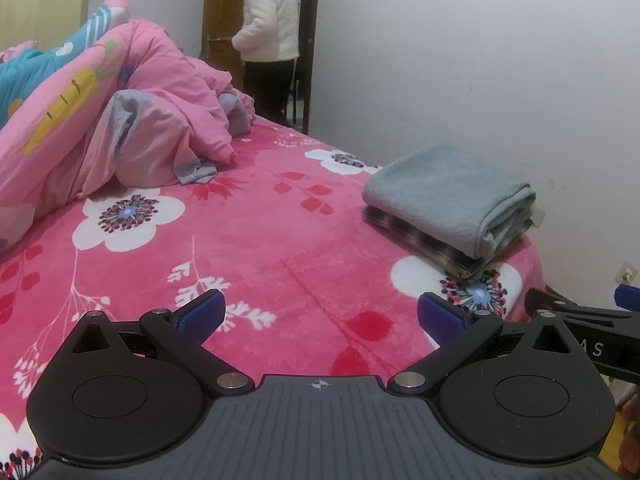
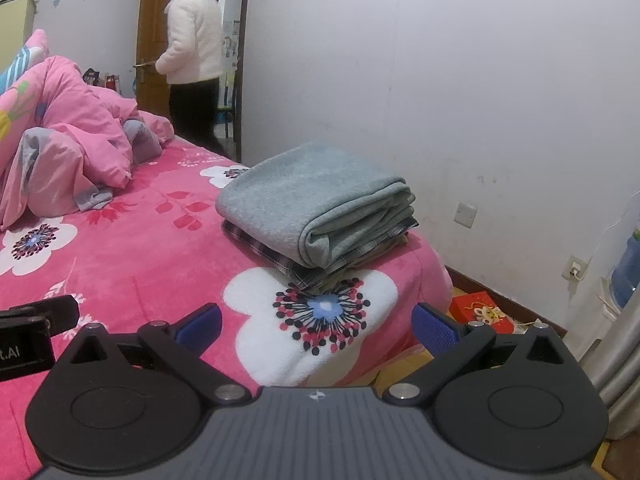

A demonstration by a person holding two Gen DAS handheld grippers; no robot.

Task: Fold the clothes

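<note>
A folded grey garment (image 1: pixel 452 196) lies on top of a folded plaid garment (image 1: pixel 436 250) at the bed's right corner; the pile also shows in the right wrist view, grey (image 2: pixel 316 204) over plaid (image 2: pixel 280 258). My left gripper (image 1: pixel 320 314) is open and empty, held above the pink flowered blanket (image 1: pixel 248 248), to the left of the pile. My right gripper (image 2: pixel 316 322) is open and empty, just in front of the pile near the bed's corner. Part of the right gripper shows at the right edge of the left wrist view (image 1: pixel 580 320).
A crumpled pink duvet (image 1: pixel 132 120) and pillows fill the bed's far left. A person in a white jacket (image 2: pixel 194 36) stands at the doorway. A white wall runs along the right. A red box (image 2: pixel 482 312) and a water bottle (image 2: pixel 626 268) sit on the floor.
</note>
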